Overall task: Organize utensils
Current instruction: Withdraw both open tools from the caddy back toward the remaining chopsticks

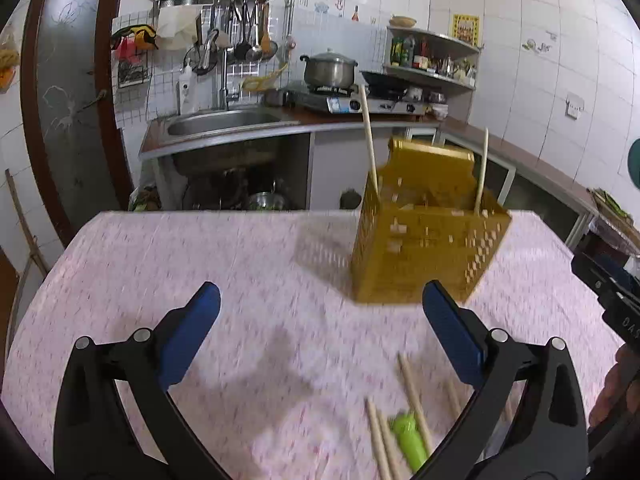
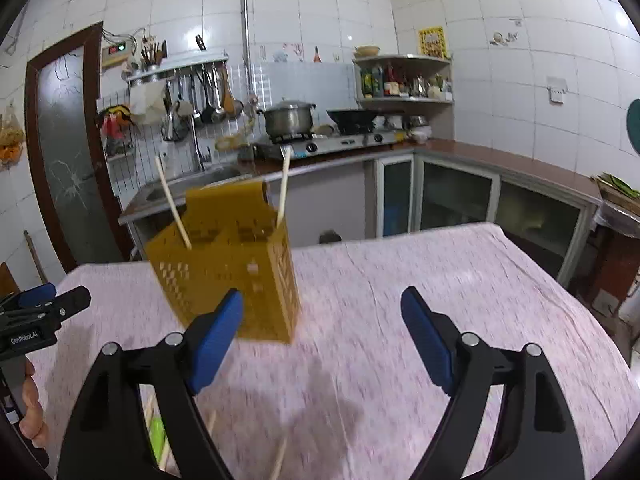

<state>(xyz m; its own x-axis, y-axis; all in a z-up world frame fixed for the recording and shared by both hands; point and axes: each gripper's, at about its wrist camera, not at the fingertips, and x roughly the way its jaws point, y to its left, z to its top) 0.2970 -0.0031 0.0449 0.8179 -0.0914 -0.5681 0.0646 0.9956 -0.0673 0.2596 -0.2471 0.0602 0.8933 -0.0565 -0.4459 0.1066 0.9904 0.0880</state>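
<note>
A yellow perforated utensil holder (image 1: 428,240) stands on the pink tablecloth (image 1: 200,264) with two chopsticks (image 1: 370,140) sticking up out of it. My left gripper (image 1: 320,300) is open over the cloth, short of the holder, nothing between its blue pads. Several loose chopsticks (image 1: 414,392) and a small green utensil rest (image 1: 408,438) lie near its right finger. In the right wrist view the holder (image 2: 228,272) stands ahead left. My right gripper (image 2: 322,308) is open and empty. Loose chopsticks (image 2: 280,460) and the green rest (image 2: 157,436) lie low beneath it.
Behind the table runs a kitchen counter with a sink (image 1: 224,122), a stove with a steel pot (image 1: 329,69) and a wok (image 1: 384,79), and a corner shelf of bottles (image 1: 432,58). A dark door (image 1: 76,92) stands at left. The other gripper (image 2: 32,316) shows at the right view's left edge.
</note>
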